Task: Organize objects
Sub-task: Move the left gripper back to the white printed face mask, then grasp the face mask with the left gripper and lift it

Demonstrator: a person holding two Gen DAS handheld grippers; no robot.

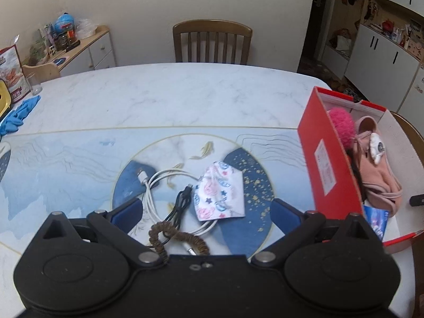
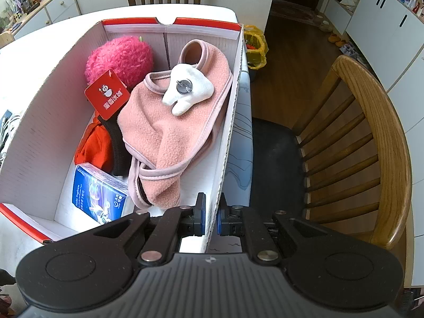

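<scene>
Only our left view shows the open left gripper [image 1: 206, 208] over cables [image 1: 169, 185] and mask [image 1: 220, 190]; only our right shows the right gripper [image 2: 210, 218] pinching the box [image 2: 228, 143] wall.

Glossy marble table [image 1: 185, 92], cardboard box [image 2: 39, 132], fleece garment [image 2: 169, 127]

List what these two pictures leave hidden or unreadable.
- Left wrist view: the near ends of the white cable and brown coiled hair tie run under the left claw's body.
- Right wrist view: the orange item is mostly buried under the red tag and pink fleece.
- Red box label: too small to read.
</scene>
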